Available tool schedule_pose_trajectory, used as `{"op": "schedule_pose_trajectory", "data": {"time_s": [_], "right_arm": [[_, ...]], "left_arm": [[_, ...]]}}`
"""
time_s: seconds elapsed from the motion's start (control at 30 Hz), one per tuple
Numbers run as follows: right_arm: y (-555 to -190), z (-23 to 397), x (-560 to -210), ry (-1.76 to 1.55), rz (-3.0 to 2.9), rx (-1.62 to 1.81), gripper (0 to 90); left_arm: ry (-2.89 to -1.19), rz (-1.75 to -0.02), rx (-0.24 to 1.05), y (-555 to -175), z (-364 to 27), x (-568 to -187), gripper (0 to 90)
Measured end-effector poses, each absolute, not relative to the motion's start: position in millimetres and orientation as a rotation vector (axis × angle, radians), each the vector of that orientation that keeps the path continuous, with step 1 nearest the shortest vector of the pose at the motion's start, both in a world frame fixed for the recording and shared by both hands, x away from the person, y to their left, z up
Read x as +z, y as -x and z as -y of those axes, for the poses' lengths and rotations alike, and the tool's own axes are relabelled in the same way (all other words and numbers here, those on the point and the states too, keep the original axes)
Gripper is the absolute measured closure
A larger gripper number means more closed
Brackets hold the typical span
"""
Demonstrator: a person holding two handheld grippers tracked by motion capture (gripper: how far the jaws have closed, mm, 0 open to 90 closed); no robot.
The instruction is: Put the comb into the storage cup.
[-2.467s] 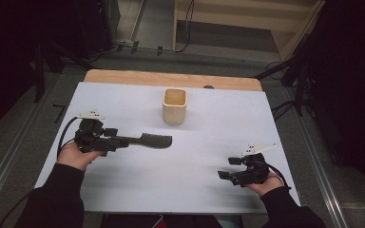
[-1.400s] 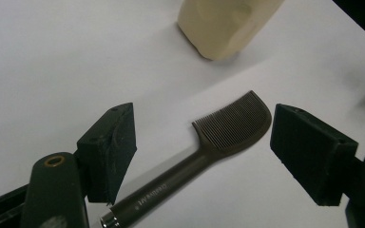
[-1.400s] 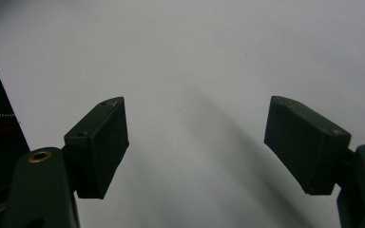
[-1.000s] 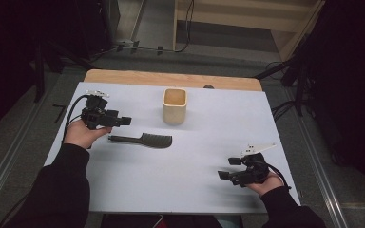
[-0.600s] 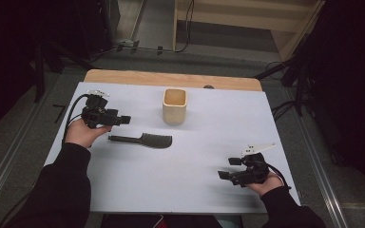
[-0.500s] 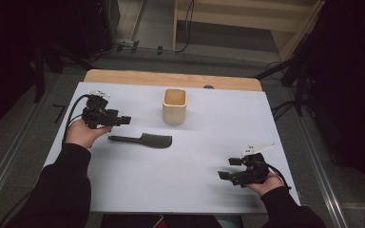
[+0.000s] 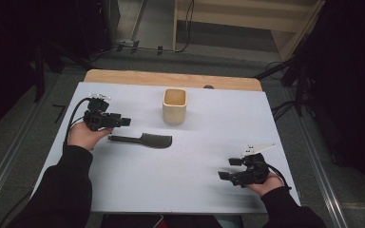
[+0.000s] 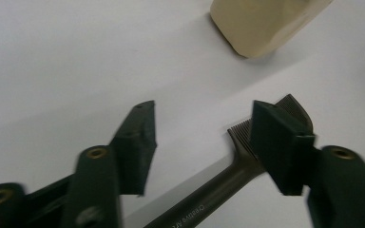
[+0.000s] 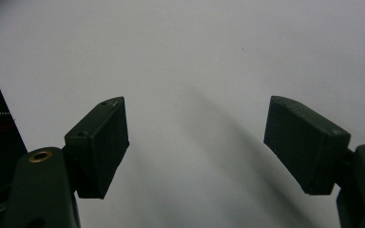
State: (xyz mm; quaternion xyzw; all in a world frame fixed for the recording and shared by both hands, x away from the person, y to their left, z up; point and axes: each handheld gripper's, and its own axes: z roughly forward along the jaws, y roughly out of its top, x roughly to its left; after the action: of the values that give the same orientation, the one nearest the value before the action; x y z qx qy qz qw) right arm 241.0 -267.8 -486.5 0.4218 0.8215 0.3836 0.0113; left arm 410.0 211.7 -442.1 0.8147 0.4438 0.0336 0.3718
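High view: our left gripper [image 7: 126, 122] hovers just above the black comb [image 7: 142, 140], jaws apart, just been closing, gripping nothing. Comb lies flat near the beige cup [image 7: 174, 106]. Right gripper [image 7: 224, 175] rests open, well apart.

The high view looks forward and down on the white table [image 7: 171, 190], while both gripper views skim it closely, the left's sharing the comb [image 8: 204, 199] at nine o'clock

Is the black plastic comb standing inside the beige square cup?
No, the black plastic comb lies flat on the white table, in front of the beige square cup and apart from it.
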Motion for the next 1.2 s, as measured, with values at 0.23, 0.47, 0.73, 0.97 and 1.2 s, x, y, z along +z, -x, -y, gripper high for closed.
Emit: {"op": "schedule_pose_trajectory", "data": {"time_s": [0.23, 0.47, 0.73, 0.97, 1.2], "right_arm": [[-241.0, 267.7, -486.5, -1.309, -2.563, 1.198, 21.2], [-240.9, 267.8, -486.5, -1.311, -2.563, 1.198, 21.2], [-240.6, 267.7, -486.1, -1.312, -2.563, 1.199, 21.3], [-240.8, 267.4, -486.3, -1.311, -2.564, 1.199, 21.3], [-240.8, 267.2, -486.3, -1.313, -2.568, 1.194, 21.3]], "left_arm": [[-2.15, -1.133, 0.075, -408.9, -212.8, -453.2, 80.3], [-2.206, -1.125, 0.035, -410.0, -212.1, -461.0, 90.0], [-2.242, -1.163, 0.01, -411.1, -217.0, -474.8, 90.0], [-2.244, -1.185, -0.003, -411.1, -222.2, -479.5, 90.0], [-2.258, -1.19, -0.014, -410.2, -222.8, -483.1, 90.0]]}}
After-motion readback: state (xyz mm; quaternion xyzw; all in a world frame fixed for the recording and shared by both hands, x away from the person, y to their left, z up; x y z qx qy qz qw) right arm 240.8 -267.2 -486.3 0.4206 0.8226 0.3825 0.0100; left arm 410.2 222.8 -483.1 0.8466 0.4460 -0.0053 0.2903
